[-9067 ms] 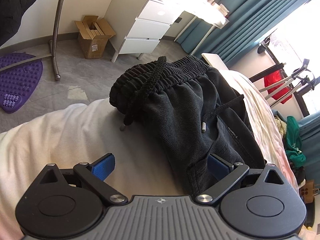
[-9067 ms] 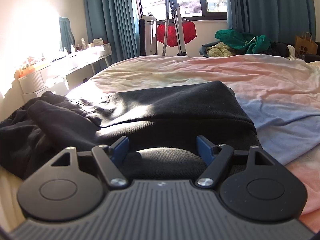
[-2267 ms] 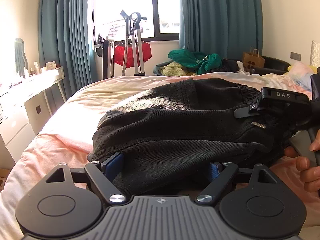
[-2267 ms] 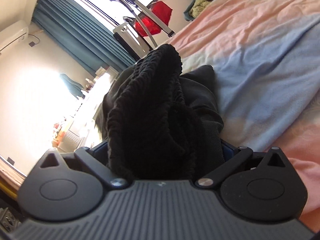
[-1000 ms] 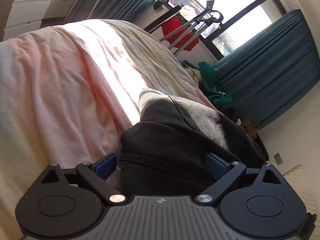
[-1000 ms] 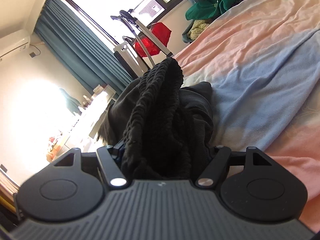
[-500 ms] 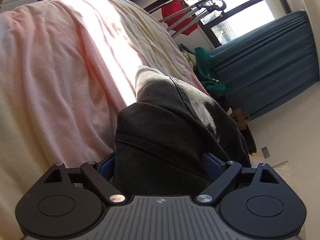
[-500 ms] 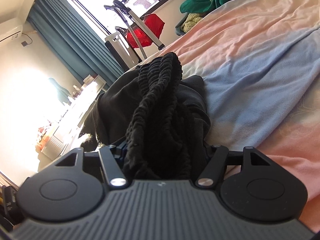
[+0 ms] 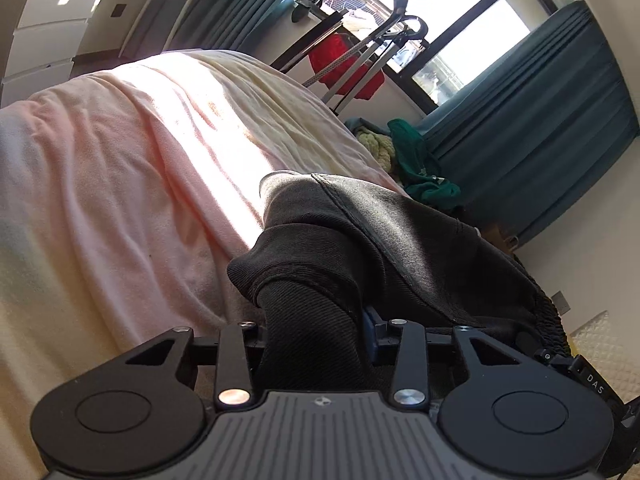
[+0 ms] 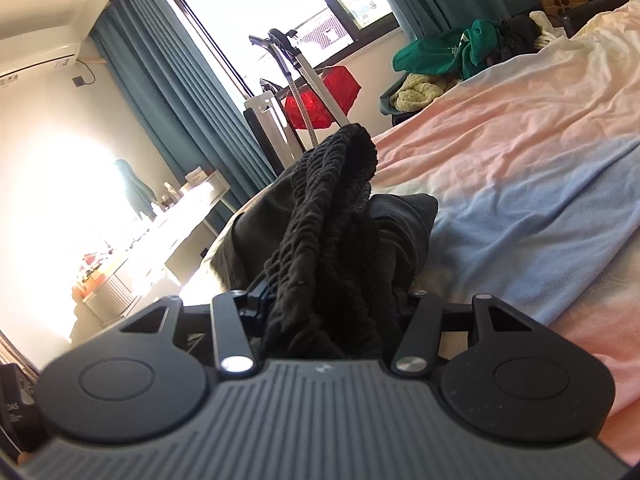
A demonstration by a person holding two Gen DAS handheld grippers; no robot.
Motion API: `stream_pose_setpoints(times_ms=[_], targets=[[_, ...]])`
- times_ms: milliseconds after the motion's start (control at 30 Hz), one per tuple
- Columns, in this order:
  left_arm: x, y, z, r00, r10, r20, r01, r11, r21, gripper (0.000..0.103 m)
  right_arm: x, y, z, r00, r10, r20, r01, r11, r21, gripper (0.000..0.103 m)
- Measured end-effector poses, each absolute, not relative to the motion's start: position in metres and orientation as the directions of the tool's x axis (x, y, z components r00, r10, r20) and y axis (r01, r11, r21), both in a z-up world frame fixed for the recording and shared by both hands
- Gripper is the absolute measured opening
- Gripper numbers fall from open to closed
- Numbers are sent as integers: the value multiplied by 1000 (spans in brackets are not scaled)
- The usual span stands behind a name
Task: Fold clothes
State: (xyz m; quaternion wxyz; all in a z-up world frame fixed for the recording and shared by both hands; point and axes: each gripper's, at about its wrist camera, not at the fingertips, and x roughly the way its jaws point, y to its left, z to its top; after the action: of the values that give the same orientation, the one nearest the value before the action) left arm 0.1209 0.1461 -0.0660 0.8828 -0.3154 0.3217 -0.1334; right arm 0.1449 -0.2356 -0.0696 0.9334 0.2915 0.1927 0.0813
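Note:
Black shorts [image 9: 380,240] lie folded on the pink bedsheet [image 9: 140,184]. My left gripper [image 9: 314,320] is shut on a bunched fold at the hem end of the shorts. My right gripper [image 10: 330,304] is shut on the ribbed elastic waistband [image 10: 332,184], which stands up between its jaws. The rest of the shorts [image 10: 400,216] trails onto the sheet [image 10: 520,168] behind it. The fingertips of both grippers are hidden by cloth. The other gripper's body shows at the left wrist view's lower right edge [image 9: 592,376].
A pile of green and yellow clothes [image 10: 448,52] sits past the bed's far edge. A clothes rack with a red garment [image 10: 320,96] stands by the window. A white dresser and desk [image 9: 44,24] stand beside the bed. Teal curtains [image 9: 540,120] hang at the window.
My left gripper's jaws have closed from wide apart onto the hem fold. The right gripper keeps its grip on the waistband and has tilted slightly.

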Motion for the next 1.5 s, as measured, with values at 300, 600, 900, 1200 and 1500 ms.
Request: stream_pose_setpoints(times_ms=[300, 600, 900, 1200, 1500], targets=[[109, 121, -15, 810, -461, -361, 87, 705, -704, 36, 126, -244, -9, 945, 269, -185, -137, 841, 524, 53], [178, -17, 55, 818, -522, -240, 254, 703, -664, 36, 121, -349, 45, 989, 147, 1, -121, 809, 575, 53], [288, -173, 41, 732, -613, -297, 392, 736, -552, 36, 150, -461, -6, 995, -92, 49, 31, 711, 702, 53], [359, -282, -40, 630, -690, -357, 478, 706, -522, 35, 164, -530, -83, 957, -289, 4, 187, 631, 753, 53], [370, -297, -102, 530, -634, -563, 565, 760, -322, 52, 158, -535, -173, 919, -323, -227, 346, 385, 856, 60]])
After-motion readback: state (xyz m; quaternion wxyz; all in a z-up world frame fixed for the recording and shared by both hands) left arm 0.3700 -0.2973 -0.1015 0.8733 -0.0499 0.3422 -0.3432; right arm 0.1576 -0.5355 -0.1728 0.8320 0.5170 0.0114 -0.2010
